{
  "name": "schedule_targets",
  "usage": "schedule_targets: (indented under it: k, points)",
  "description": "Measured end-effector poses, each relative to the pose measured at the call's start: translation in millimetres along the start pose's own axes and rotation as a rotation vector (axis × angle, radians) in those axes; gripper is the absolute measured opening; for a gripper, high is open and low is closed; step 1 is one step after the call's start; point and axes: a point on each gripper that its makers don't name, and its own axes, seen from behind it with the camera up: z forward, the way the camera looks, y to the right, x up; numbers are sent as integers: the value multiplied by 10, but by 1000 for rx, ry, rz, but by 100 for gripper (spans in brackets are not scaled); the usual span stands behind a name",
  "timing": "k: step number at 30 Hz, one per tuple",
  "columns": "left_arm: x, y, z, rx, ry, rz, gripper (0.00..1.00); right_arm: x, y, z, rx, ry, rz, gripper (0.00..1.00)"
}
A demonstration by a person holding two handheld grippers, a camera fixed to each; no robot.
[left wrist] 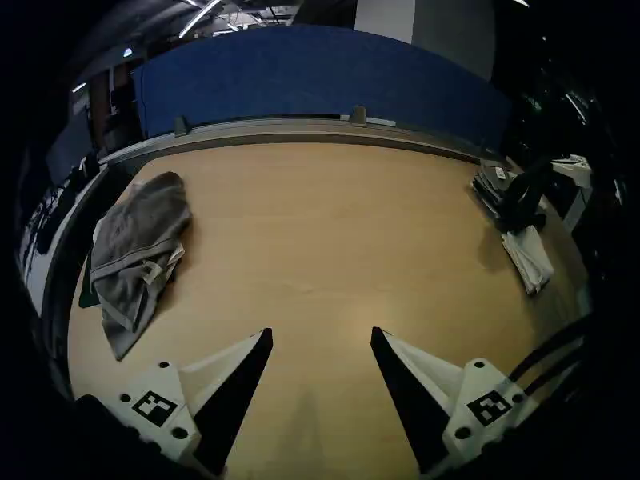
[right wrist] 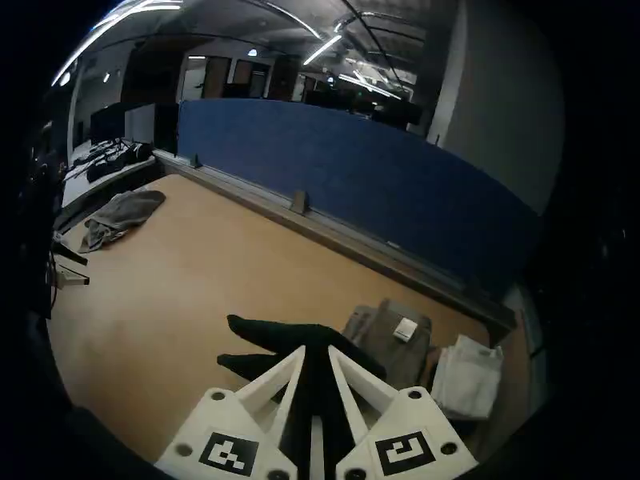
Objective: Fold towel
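Left tongs (left wrist: pixel 321 331): released, over bare worktop (left wrist: pixel 336 216) by its near edge. Right tongs (right wrist: pixel 317 348): apparently clenched on a black cloth (right wrist: pixel 264 332), beside the folded pile (right wrist: pixel 392 340) at the right edge. Towel (left wrist: pixel 140 248): crumpled, far left edge, untouched. Advice: set the cloth down square, then spread the towel flat and pinch two neighbouring corners.

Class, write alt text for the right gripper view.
The right gripper, fingers nearly together, pinches a black cloth over a wooden table. A folded grey towel and white towel lie just beyond; a crumpled towel lies far left, before a blue partition.
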Motion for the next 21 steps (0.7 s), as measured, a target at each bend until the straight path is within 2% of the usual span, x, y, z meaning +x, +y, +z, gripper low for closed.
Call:
schedule_targets:
  k: [6, 12, 21]
  points:
    - [5, 15, -14, 2, -1, 5, 91, -286, -1, -63, -1, -33, 26, 4]
    - [10, 37, -14, 2, -4, 11, 91, -709, 22, -196, -12, -80, 71, 4]
    - [9, 141, -15, -7, -10, 31, 91, -1353, 60, -411, -39, -150, 149, 4]
